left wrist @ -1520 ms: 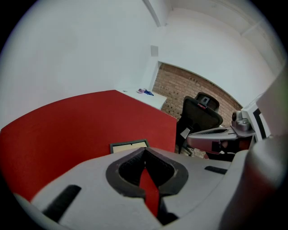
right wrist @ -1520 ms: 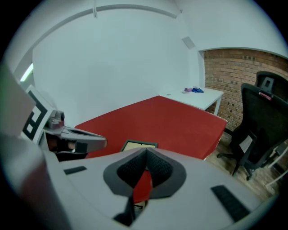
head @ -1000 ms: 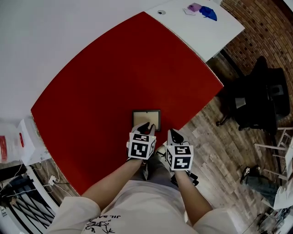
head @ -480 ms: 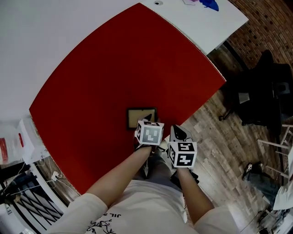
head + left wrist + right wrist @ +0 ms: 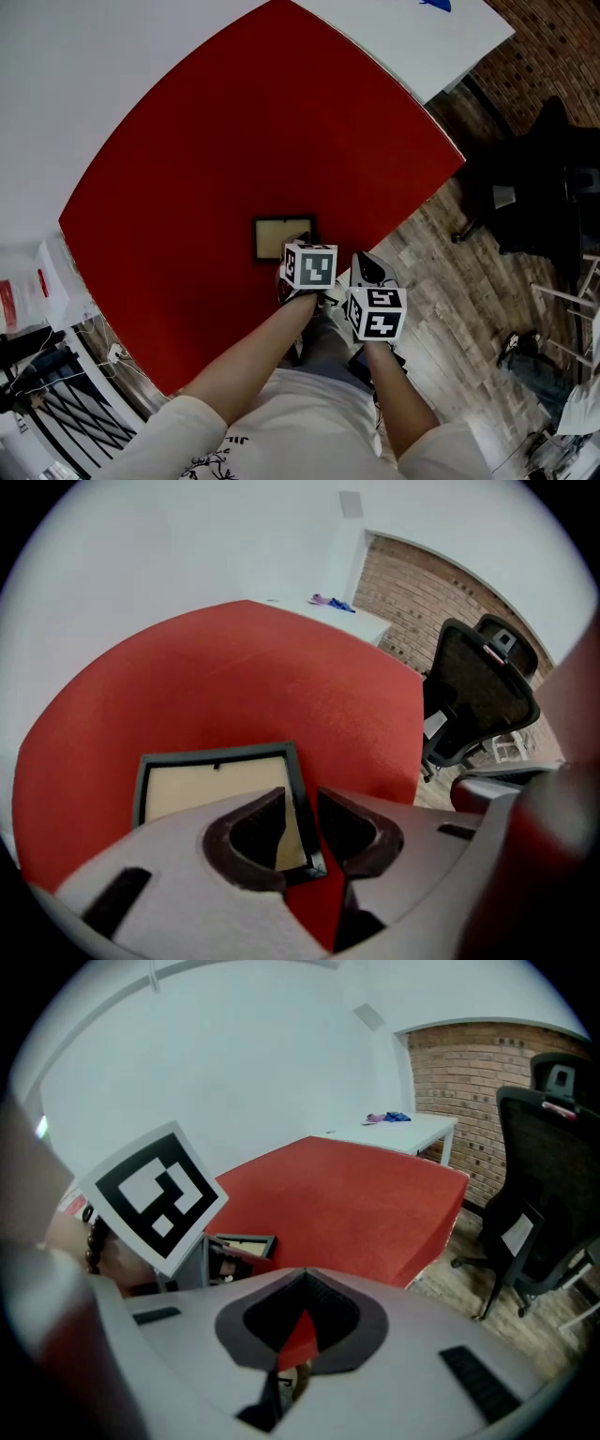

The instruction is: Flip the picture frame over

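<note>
Dark picture frame [image 5: 211, 778], near corner behind the left hand-held gripper [image 5: 302, 810].

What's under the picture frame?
The picture frame lies flat on the red tabletop, which shows on the sides around it. The bit right underneath is covered by the frame, so I cannot see it.

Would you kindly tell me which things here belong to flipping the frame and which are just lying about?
For the job: frame; left claw, its jaws just closing, frame's corner between them; right claw; red table.
Lying about: white table; blue thing on it; black chair.
</note>
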The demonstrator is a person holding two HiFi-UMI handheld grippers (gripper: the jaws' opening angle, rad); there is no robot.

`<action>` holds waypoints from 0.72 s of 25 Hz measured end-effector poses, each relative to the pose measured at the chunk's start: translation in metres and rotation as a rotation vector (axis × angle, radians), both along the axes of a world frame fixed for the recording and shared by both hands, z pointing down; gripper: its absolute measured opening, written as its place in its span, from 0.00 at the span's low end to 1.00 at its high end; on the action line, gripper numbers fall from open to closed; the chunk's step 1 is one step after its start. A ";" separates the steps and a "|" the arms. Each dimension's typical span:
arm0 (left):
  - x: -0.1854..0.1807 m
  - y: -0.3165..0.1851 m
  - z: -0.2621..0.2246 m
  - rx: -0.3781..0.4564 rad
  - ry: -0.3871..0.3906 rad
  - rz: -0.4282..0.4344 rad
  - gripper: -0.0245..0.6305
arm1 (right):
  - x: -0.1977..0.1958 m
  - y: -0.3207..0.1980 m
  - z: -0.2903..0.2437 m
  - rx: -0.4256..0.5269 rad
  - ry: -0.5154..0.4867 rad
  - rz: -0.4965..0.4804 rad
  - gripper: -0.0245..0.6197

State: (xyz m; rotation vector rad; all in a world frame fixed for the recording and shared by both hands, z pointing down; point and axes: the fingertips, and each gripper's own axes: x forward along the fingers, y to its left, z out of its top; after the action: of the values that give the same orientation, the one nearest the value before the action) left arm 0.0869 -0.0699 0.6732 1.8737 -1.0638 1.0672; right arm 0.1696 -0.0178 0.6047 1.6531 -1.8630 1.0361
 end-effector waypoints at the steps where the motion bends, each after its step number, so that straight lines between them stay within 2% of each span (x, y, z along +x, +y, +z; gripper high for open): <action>1: 0.000 -0.001 0.000 0.006 -0.012 -0.004 0.19 | 0.001 0.000 0.001 0.000 -0.002 -0.002 0.05; 4: 0.001 -0.001 0.000 0.016 -0.034 -0.021 0.18 | 0.002 0.000 0.002 -0.001 -0.010 -0.010 0.05; 10: 0.000 0.000 0.000 0.016 -0.025 -0.053 0.12 | 0.004 0.001 0.003 0.000 -0.018 -0.019 0.05; 18: -0.005 0.000 -0.001 0.021 -0.012 -0.085 0.11 | 0.003 0.000 0.004 0.002 -0.019 -0.034 0.05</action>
State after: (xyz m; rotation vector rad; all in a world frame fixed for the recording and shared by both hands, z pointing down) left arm 0.0817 -0.0698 0.6720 1.8238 -1.1551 1.0240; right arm 0.1726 -0.0176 0.6082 1.6126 -1.8981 1.0394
